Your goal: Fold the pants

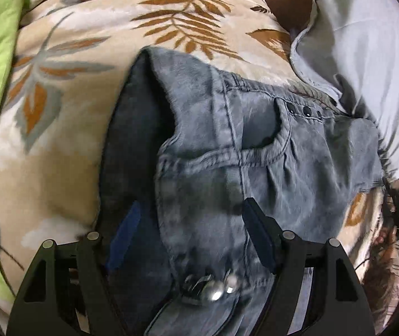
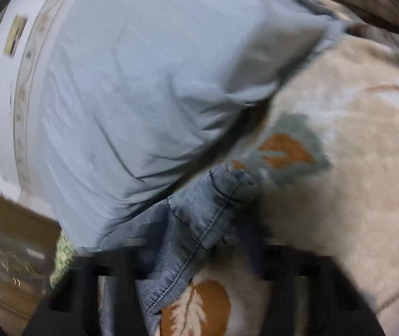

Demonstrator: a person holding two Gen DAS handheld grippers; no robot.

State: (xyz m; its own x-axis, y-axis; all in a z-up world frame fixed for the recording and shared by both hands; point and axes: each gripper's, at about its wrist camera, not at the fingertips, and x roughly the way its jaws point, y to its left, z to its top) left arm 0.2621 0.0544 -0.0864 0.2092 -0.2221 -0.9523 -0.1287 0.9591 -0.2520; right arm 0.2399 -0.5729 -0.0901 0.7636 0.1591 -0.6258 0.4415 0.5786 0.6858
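The left wrist camera looked down from close above the jeans [image 1: 227, 154] on the leaf-print blanket [image 1: 68, 89], pillow [image 1: 367, 56] far right. The right wrist camera, blurred, sat close facing that pillow [image 2: 143, 84]; both views shared jeans [image 2: 199, 210], blanket [image 2: 339, 182] and pillow.

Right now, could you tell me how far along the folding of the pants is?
Early to midway, I'd judge. The pants lie bunched on the leaf-print blanket, waist end showing, no neat fold yet. In hand: the left gripper straddles the waistband, and the right gripper holds a denim edge beside the pale pillow. Left: flattening and folding.
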